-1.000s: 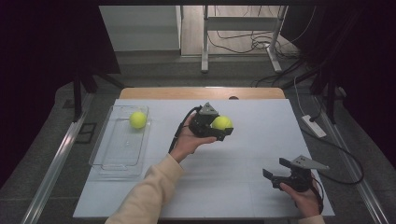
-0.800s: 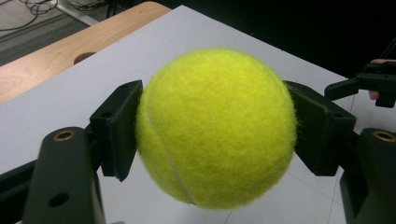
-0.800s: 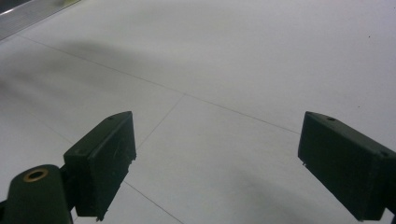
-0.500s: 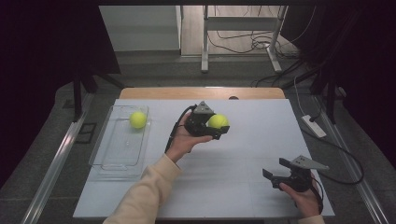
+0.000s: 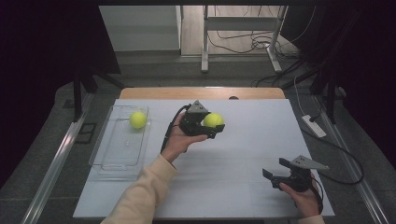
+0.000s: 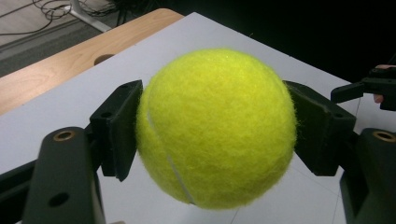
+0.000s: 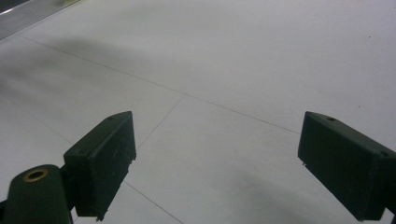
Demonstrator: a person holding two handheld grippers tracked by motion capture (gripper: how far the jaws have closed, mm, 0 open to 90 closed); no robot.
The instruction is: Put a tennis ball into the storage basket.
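The left gripper (image 5: 208,125) pinches a fuzzy yellow-green tennis ball (image 6: 217,128) between both pads, held above the white table (image 5: 233,186). The right gripper (image 7: 217,163), jaws spread wide with nothing between, hovers near the table's front right corner. A second yellow-green tennis ball (image 5: 137,119) lies in the clear plastic tray (image 5: 116,158).

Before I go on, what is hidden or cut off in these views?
- Far side of the yellow felt tennis ball clamped in the left gripper: left gripper view, hidden by the ball itself.
- Clear plastic tray's bottom under the second yellow ball: high view, covered by that ball.
- Right gripper body: right gripper view, cut by the bottom edge.
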